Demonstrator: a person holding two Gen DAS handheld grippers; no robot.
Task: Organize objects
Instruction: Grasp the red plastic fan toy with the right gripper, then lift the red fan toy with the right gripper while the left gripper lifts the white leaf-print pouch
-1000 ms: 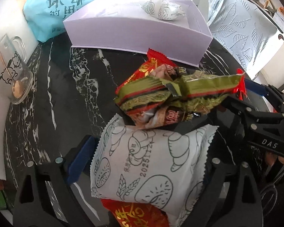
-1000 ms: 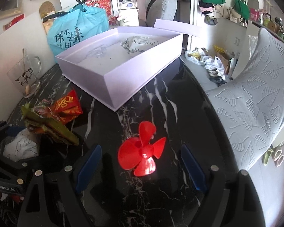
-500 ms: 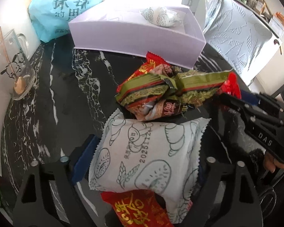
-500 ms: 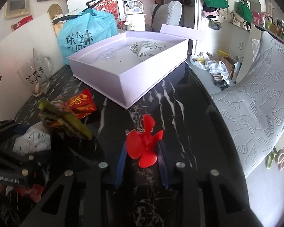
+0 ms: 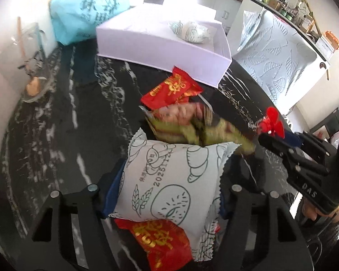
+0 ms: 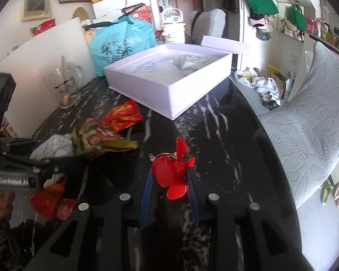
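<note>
A white snack pack [image 5: 174,180] printed with bread drawings sits between the blue pads of my left gripper [image 5: 169,180]. Its jaws are closing and both pads press the pack's sides. Just beyond lie green packets [image 5: 192,131] and a red packet [image 5: 171,88], and another red packet [image 5: 160,241] lies under the pack. My right gripper [image 6: 169,172] is shut on a red fan propeller [image 6: 173,174], held just above the black marble table [image 6: 214,135]. The open lavender box [image 6: 169,90] stands farther back with a white pack [image 5: 189,30] inside.
A glass mug [image 6: 65,85] stands at the left by a white board [image 6: 34,56]. A blue bag [image 6: 122,40] sits behind the box. A chair with a leaf-pattern cover [image 6: 305,124] borders the table's right edge. The left gripper [image 6: 34,167] reaches in from the left.
My right gripper shut on the red propeller and raised it off the table. The left jaws narrowed onto the white pack, and the view shifted toward the box.
</note>
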